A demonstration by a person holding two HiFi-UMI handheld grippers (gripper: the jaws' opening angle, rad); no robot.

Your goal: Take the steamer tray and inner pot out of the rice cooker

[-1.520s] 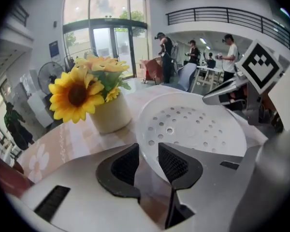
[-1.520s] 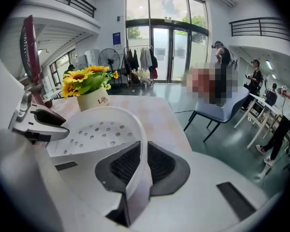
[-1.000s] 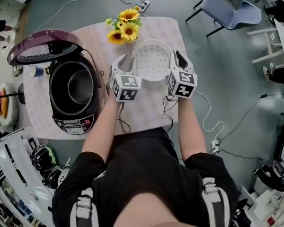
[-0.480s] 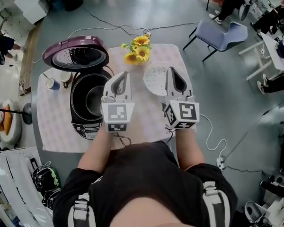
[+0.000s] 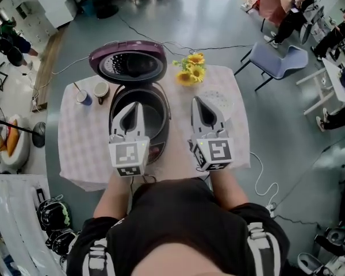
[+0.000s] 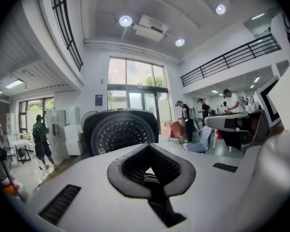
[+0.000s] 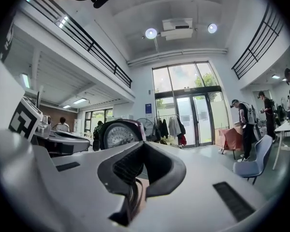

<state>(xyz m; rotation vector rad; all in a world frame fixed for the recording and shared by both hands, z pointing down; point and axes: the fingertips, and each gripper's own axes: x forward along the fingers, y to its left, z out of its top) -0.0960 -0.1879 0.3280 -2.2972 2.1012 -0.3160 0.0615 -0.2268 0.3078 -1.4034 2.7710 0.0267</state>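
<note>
Both sets of fingers clenched empty, left gripper seemingly over rice cooker, right gripper beside it

My left gripper and right gripper have matt grey plastic shells and ribbed black pads. The rice cooker lid is glossy purple plastic, and its inner plate is dull perforated metal. A checked cloth covers the surface.

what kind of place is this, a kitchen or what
Not a home kitchen; it looks like a big open hall or lab workspace: a railed mezzanine, tall glass entrance doors, and other people on a cable-strewn grey floor.
</note>
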